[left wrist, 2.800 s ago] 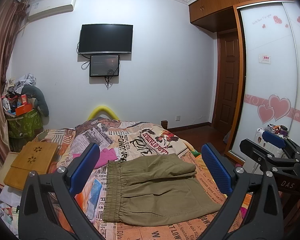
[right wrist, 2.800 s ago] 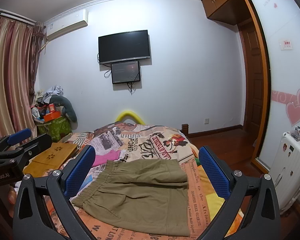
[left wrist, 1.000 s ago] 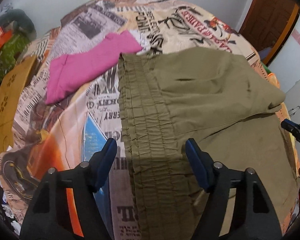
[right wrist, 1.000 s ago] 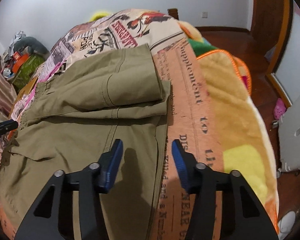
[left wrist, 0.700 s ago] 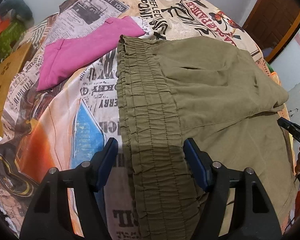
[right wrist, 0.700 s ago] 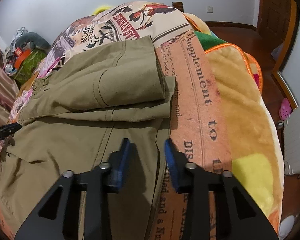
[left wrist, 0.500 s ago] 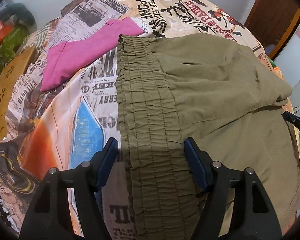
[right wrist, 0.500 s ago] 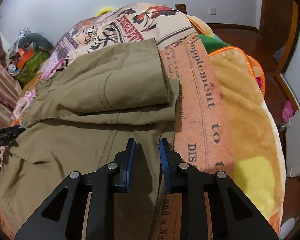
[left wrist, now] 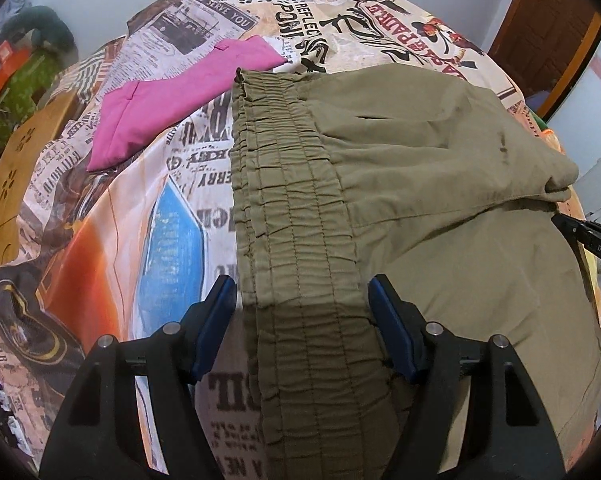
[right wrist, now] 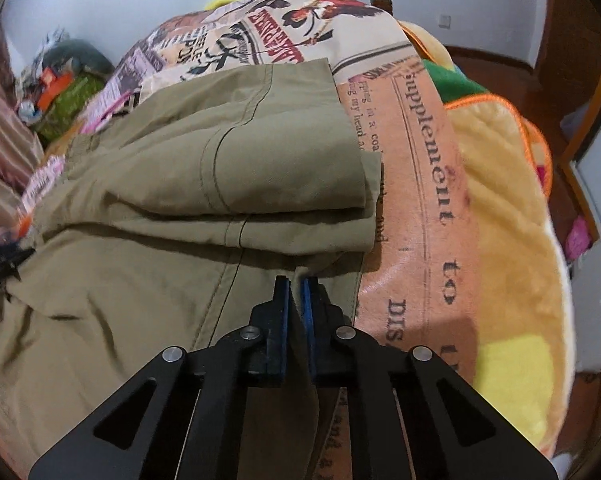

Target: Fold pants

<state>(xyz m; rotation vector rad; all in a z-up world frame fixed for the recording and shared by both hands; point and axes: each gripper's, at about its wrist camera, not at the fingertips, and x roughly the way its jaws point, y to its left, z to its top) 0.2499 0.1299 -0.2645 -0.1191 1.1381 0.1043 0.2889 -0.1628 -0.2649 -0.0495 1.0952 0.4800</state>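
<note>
Olive-green pants [left wrist: 420, 184] lie on a bed, partly folded, with the legs doubled over the top half [right wrist: 260, 160]. Their elastic waistband [left wrist: 292, 240] runs toward my left gripper [left wrist: 302, 300], which is open with its blue pads on either side of the band. My right gripper [right wrist: 296, 292] is shut on a pinch of pants fabric near the right edge of the near layer. The right gripper's tip [left wrist: 588, 236] shows at the right edge of the left wrist view.
The bed has a newspaper-print cover [left wrist: 140, 208] and a yellow-orange blanket [right wrist: 512, 240] on the right side. A folded pink garment [left wrist: 172, 96] lies left of the waistband. A wooden lap tray [left wrist: 16, 160] sits at the bed's left edge.
My right gripper has closed from open to pinching the pants' right edge. My left gripper stays open astride the waistband, hardly moved.
</note>
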